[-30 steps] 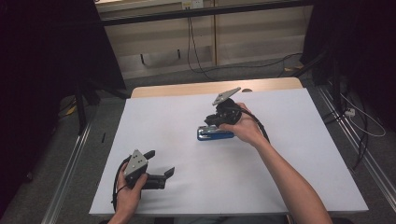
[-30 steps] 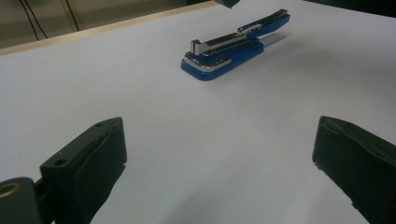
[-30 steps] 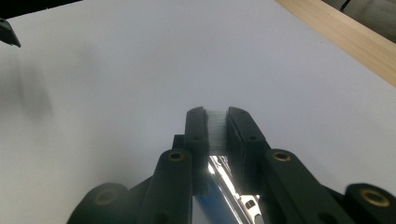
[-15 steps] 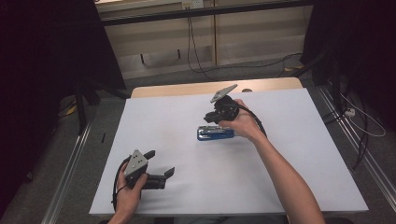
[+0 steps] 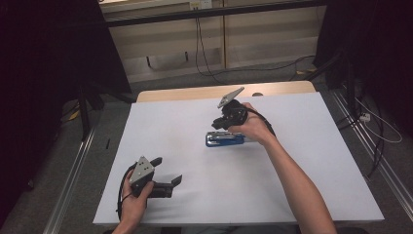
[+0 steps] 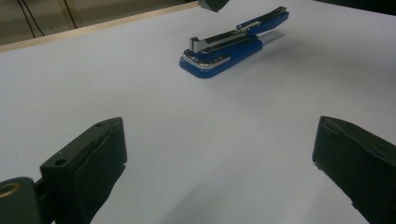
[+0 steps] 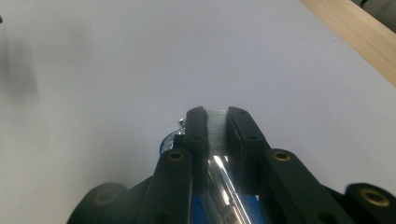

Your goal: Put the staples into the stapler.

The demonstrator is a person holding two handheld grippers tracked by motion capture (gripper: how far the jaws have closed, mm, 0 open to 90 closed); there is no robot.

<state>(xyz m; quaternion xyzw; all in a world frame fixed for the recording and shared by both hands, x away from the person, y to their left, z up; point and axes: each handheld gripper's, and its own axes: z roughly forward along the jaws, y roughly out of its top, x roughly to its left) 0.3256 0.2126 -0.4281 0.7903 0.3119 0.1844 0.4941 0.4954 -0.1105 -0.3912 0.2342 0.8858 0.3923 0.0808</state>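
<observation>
Though barely moved, change: right tongs point(image 5: 221, 124) now a touch higher over stapler point(image 5: 224, 140) than a second back; stapler itself same spot.
Meaning: looks like a lift clear of, or a line-up over, the stapler's channel; loading step judged not finished.
Right tongs state: nearly closed, pinching a thin pale ribbed strip point(image 7: 217, 122), likely staples; shiny channel and blue body right below.
Left tongs point(image 5: 166, 170) state: spread wide, holding nothing, resting near the counter's point(image 5: 292, 161) near-left corner, unmoved.
Stapler place: flat on counter, about midway between left and right edges, nearer far edge than near edge.
Long axis: parallel to far edge.
Pointing: chrome nose toward left edge, hinge end toward right edge; top arm slightly raised.
</observation>
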